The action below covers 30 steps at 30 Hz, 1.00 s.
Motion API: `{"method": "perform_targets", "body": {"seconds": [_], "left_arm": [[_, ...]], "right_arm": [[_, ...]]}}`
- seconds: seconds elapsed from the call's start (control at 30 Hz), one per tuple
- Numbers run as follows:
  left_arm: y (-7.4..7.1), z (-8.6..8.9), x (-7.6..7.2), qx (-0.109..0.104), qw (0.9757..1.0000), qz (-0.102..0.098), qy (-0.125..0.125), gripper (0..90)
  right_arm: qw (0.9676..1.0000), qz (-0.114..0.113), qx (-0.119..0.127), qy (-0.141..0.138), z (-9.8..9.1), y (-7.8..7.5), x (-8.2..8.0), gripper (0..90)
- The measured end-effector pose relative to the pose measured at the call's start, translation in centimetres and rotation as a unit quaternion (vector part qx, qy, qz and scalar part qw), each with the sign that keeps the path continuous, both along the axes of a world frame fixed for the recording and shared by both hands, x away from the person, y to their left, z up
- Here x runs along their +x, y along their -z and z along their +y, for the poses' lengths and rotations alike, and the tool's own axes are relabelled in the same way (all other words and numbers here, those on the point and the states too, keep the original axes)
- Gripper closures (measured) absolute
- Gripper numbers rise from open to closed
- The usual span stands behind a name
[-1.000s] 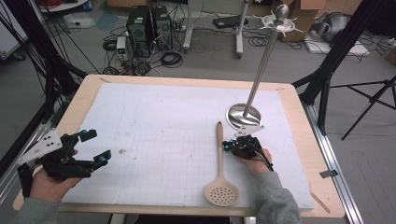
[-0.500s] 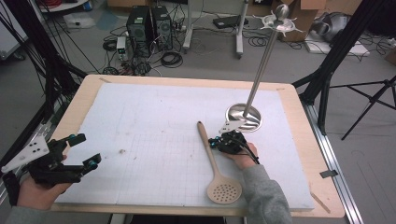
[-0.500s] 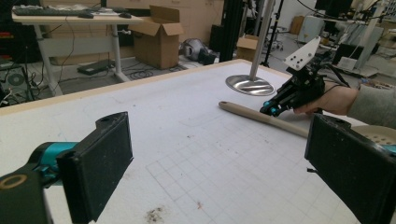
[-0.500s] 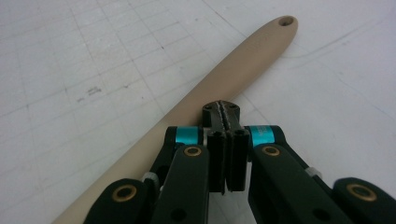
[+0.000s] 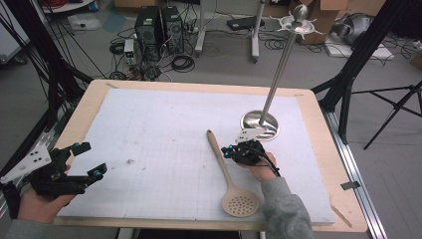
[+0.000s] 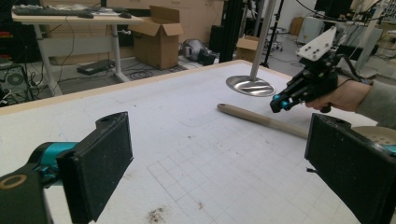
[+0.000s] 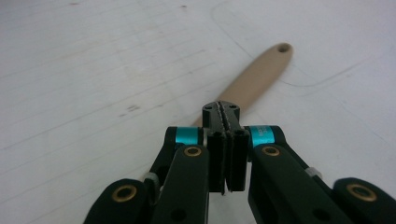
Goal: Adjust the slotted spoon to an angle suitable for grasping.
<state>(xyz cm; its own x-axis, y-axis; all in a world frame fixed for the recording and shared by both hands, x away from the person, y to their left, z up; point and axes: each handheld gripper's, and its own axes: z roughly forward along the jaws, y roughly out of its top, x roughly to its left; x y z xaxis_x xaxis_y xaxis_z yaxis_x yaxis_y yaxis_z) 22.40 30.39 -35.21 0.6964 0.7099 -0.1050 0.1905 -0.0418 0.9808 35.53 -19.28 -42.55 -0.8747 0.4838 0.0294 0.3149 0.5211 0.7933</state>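
Note:
A beige slotted spoon [image 5: 226,169] lies on the white gridded mat, its handle pointing up-left and its round perforated bowl toward the front edge. My right gripper [image 5: 228,152] is shut, its tips at the middle of the handle. In the right gripper view the jaws [image 7: 225,109] are pressed together with nothing between them, and the spoon handle [image 7: 254,77] runs out from under the tips. The left gripper view has the right gripper [image 6: 276,103] just above the handle [image 6: 261,119]. My left gripper [image 5: 91,159] is open over the mat's front left corner, its pads [image 6: 105,158] wide apart and bare.
A steel stand with a round base [image 5: 260,122] and a tall slanting pole rises just behind the right gripper; its hooked top [image 5: 298,20] is high up. The wooden table rim [image 5: 318,129] frames the mat. Cables and computer towers lie on the floor beyond.
The spoon's handle has swung to the left on the mat, and the shut right gripper has moved left with it. The left gripper has shifted slightly toward the front left corner.

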Motion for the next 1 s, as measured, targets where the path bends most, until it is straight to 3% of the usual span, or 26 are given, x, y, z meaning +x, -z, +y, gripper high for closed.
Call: {"method": "perform_targets", "body": {"seconds": [0.1, 0.33, 0.7, 1.0], "left_arm": [[-0.1, -0.3, 0.2, 0.000, 1.0000, -0.002, 0.003, 7.9], [-0.4, -0.8, 0.7, -0.004, 0.9999, -0.005, 0.011, 7.9], [-0.2, -1.6, 1.4, -0.007, 0.9997, -0.001, 0.022, 7.9], [-0.2, -1.7, 1.6, -0.005, 0.9997, 0.000, 0.025, 7.9]], "right_arm": [[0.9997, -0.015, 0.006, -0.017, 0.1, -0.6, -1.1, 89.6], [0.9986, -0.016, 0.005, -0.049, 0.3, -0.5, -2.6, 89.6], [0.9937, 0.002, -0.029, -0.108, 1.3, 0.4, -4.0, 89.6], [0.9910, 0.017, -0.049, -0.123, 1.6, 0.9, -4.3, 89.6]]}}
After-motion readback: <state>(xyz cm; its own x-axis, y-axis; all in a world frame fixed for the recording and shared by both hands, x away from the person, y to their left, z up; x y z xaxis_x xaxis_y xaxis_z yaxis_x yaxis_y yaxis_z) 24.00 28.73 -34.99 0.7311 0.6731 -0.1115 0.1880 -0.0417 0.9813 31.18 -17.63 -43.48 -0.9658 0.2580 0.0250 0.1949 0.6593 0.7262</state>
